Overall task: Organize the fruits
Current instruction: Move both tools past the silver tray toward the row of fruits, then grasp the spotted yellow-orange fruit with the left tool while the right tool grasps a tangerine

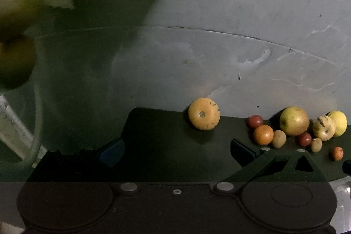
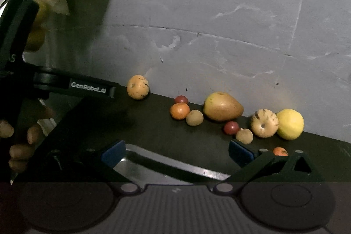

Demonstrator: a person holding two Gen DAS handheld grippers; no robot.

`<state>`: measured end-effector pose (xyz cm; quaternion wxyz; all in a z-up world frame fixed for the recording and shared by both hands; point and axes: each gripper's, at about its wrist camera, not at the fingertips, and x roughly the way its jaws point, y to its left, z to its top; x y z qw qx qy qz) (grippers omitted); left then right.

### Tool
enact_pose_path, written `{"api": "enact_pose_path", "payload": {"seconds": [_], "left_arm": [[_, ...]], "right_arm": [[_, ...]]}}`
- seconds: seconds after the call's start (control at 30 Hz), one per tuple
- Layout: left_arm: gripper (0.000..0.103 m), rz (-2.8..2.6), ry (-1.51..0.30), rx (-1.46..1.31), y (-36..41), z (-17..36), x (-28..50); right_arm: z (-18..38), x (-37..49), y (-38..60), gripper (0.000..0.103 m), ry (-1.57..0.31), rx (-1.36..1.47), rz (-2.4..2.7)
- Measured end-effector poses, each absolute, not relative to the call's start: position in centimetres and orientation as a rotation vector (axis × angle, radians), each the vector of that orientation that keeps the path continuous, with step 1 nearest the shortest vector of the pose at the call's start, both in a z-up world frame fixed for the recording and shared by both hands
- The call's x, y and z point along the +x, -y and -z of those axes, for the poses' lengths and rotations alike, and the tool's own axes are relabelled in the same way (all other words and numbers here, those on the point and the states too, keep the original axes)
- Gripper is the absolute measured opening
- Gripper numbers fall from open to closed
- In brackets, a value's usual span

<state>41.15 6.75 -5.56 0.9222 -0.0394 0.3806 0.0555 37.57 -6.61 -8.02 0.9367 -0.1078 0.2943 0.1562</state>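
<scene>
On the dark tabletop (image 2: 153, 133), against the grey wall, the fruits are lined up. Both tools are held open with nothing in them. The round orange fruit (image 1: 204, 116) is seen just ahead of the left tool (image 1: 175, 150), which seems nearer. "GenRobot.AI" can be read on it.

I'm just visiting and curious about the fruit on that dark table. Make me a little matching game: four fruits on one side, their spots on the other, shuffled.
Fruits:
1. lone spotted orange fruit
2. bright yellow fruit
3. large pear-shaped fruit
4. small orange fruit

Places:
A. middle of the group, against the wall
B. far right end of the row
C. alone, left of the group
D. nearest the camera, behind the right gripper's finger

Pairs: 1-C, 2-B, 3-A, 4-D
</scene>
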Motion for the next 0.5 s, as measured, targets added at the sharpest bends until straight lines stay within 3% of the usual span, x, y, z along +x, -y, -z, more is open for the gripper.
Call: {"api": "enact_pose_path", "payload": {"seconds": [0.5], "left_arm": [[0.102, -0.105, -0.787, -0.096, -6.3, 8.0, 46.0]], "right_arm": [[10.1, 41.8, 4.0, 0.072, -0.578, -0.261, -0.337]]}}
